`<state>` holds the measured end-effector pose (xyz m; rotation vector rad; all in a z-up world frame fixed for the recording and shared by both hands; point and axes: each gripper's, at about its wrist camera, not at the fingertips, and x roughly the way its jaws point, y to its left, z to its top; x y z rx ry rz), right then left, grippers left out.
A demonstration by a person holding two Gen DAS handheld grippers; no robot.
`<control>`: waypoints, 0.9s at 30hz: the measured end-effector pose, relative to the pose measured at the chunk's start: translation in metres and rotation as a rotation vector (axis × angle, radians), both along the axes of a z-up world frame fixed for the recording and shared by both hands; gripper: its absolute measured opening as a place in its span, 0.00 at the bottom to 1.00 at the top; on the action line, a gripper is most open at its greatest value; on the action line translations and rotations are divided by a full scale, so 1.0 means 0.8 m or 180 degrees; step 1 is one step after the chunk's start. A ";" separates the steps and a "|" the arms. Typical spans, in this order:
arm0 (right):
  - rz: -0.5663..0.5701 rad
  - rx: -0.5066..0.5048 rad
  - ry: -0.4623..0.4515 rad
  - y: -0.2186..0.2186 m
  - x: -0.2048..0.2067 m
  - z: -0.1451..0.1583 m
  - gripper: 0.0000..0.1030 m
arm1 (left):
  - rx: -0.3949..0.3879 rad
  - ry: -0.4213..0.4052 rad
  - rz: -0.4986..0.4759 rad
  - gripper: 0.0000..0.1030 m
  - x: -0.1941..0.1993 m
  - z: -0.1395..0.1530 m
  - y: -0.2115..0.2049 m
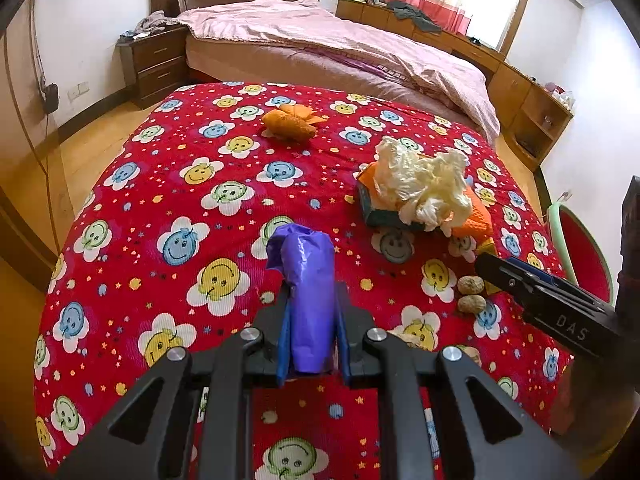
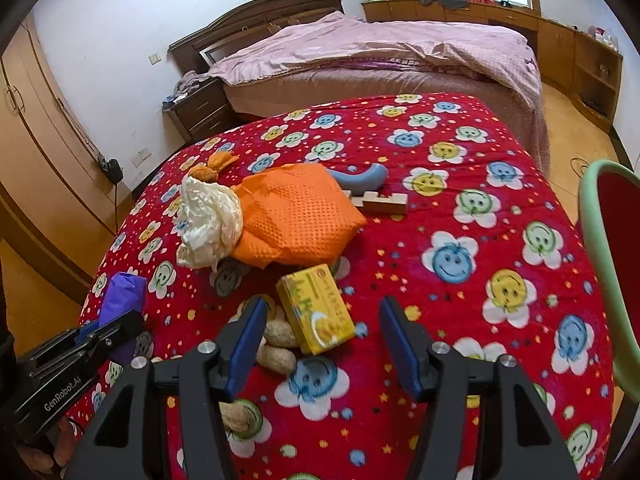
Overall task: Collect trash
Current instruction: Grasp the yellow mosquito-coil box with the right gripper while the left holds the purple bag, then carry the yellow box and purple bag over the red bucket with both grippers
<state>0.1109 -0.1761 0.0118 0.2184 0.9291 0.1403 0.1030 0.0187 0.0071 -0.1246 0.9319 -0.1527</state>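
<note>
The left tool (image 1: 312,320) clamps a rolled purple plastic bag (image 1: 308,276). The right tool (image 2: 320,344), jaws apart and empty, hangs over the yellow carton (image 2: 316,308) and peanuts (image 2: 276,360). Right of the carton, the red worktop (image 2: 460,320) lies open to its edge.

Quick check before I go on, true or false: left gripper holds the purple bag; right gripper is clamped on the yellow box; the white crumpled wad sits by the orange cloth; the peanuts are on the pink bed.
1. The left gripper holds the purple bag. True.
2. The right gripper is clamped on the yellow box. False: its jaws stand open, the box lying between them.
3. The white crumpled wad sits by the orange cloth. True.
4. The peanuts are on the pink bed. False: on the red tablecloth.
</note>
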 end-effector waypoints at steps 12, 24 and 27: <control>0.0085 -0.0035 -0.0021 0.008 0.005 -0.003 0.37 | 0.0004 0.0031 -0.0002 0.18 0.005 -0.004 -0.003; 0.0029 -0.0095 -0.0177 0.001 -0.016 0.019 0.34 | -0.0022 -0.0140 -0.0073 0.18 -0.006 0.021 -0.013; -0.0023 -0.0105 -0.0210 -0.005 -0.023 0.025 0.34 | -0.0019 -0.0183 -0.0123 0.18 -0.008 0.028 -0.020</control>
